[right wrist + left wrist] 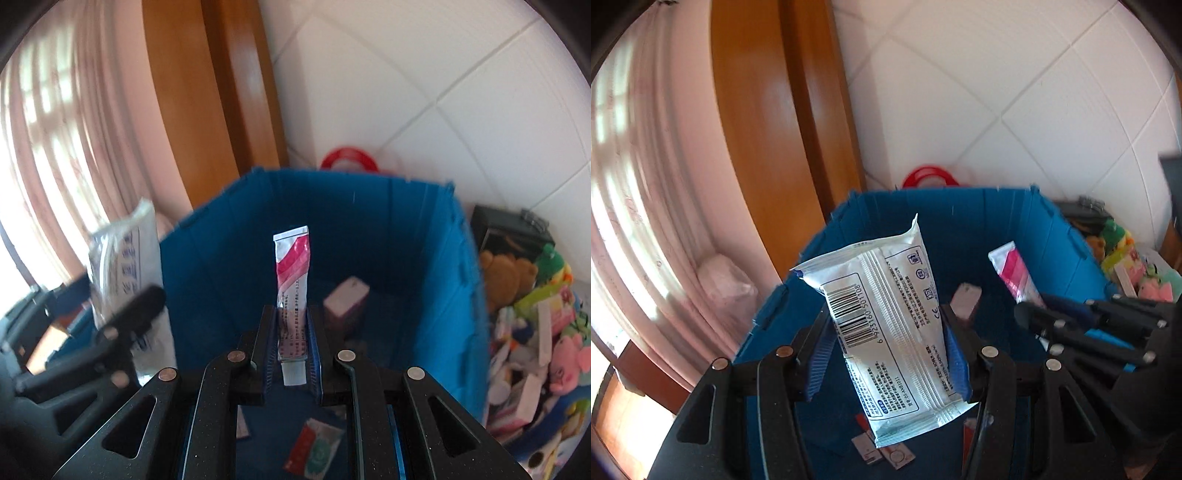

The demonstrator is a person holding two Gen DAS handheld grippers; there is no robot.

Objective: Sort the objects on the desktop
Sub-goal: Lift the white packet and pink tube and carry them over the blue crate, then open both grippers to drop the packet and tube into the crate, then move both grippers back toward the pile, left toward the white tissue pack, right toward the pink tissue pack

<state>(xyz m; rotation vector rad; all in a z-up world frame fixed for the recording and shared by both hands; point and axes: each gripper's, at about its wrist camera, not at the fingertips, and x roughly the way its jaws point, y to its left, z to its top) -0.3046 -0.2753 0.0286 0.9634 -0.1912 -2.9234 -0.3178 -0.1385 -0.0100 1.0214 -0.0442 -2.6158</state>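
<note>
Left wrist view. Left tool (886, 354): closed on a white wipes packet (886, 332), barcode side facing the camera, gripped across its middle and held tilted over the open blue bin (964, 218). The hold looks chosen so the packet can drop straight in once released. Bin floor: a small pale box (966, 299) toward the far side, flat sachets (886, 452) at the near edge. The right tool enters from the right of this view, carrying the pink-and-white tube (1015, 275).

Right wrist view. Right tool (293, 347): closed on the tube (292, 291), pinched near its cap end with the crimped end pointing up (a narrow item, so the jaws stand close together). It hangs inside the bin's mouth, above a red-and-green sachet (314, 448). The packet shows blurred at the left. Right of the bin: a heap of plush toys (535, 321) and small cartons, apparently kept as a separate group.
</note>
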